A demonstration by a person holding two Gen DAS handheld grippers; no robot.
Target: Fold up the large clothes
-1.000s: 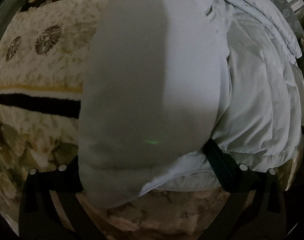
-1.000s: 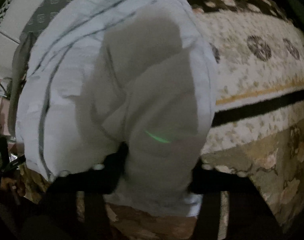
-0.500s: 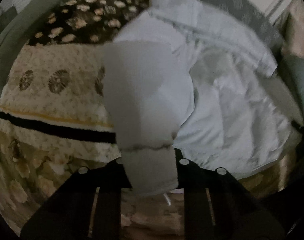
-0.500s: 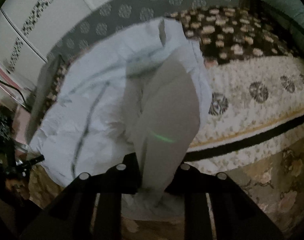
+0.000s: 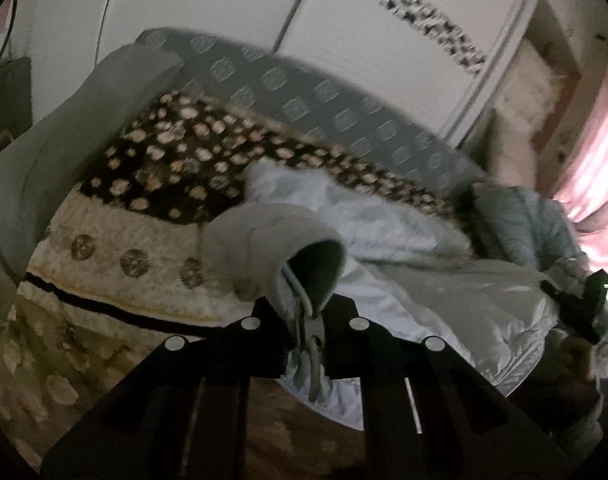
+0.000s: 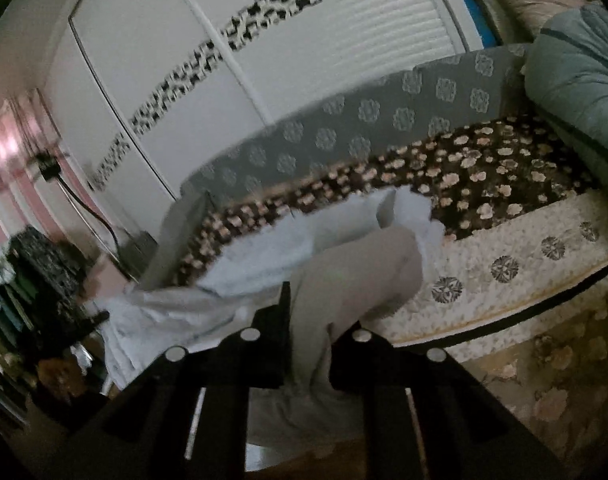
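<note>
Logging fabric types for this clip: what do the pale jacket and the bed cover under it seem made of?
Jacket: likely a thin synthetic shell, slightly shiny, crinkled and puffy; its cuff looks like matte soft fleece. Bed cover: probably plush, fuzzy pile with floral print. Both grippers pinch the jacket.

So I count two grippers, my left one (image 5: 309,320) and my right one (image 6: 307,344), one pale puffy jacket (image 5: 443,304) across the bed, one floral blanket (image 5: 116,248) under it, one grey patterned headboard (image 6: 383,120), and two white wardrobe doors (image 6: 152,64) behind.
</note>
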